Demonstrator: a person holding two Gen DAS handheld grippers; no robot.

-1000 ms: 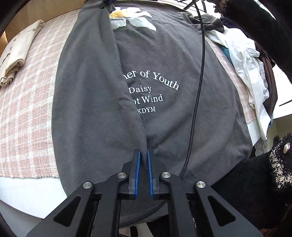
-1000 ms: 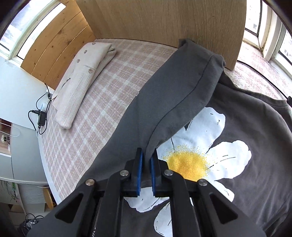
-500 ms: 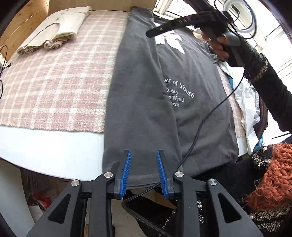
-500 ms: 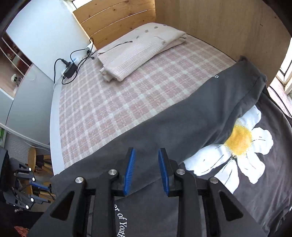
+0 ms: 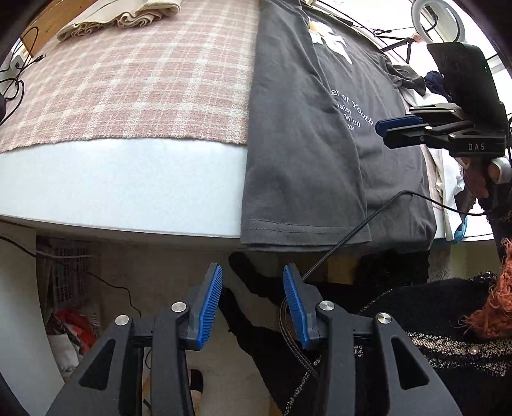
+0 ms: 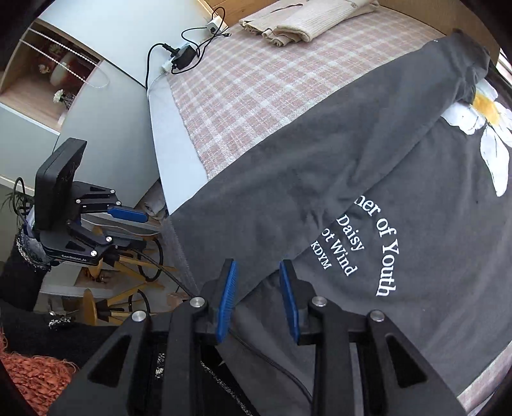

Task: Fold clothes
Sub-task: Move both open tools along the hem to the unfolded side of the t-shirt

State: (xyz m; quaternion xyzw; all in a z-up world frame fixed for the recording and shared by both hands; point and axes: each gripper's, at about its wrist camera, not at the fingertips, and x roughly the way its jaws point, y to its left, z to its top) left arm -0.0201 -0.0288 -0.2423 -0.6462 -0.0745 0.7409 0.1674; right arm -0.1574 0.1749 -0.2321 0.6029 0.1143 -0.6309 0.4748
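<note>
A dark grey T-shirt with a white daisy print and white lettering lies on the pink plaid tabletop, its left side folded over the middle and its hem hanging over the front edge. It also shows in the right wrist view. My left gripper is open and empty, below and in front of the table edge, apart from the shirt. My right gripper is open and empty, just above the folded edge near the lettering. It shows from the side in the left wrist view.
A folded cream garment lies at the far corner of the table. A heap of white and dark clothes sits at the right edge. A black cable crosses the shirt hem. A power strip with cables sits off the table's far side.
Both grippers let go of the shirt's folded side and opened. The left one drew back below the table edge; the right one moved down the shirt toward the lettering.
</note>
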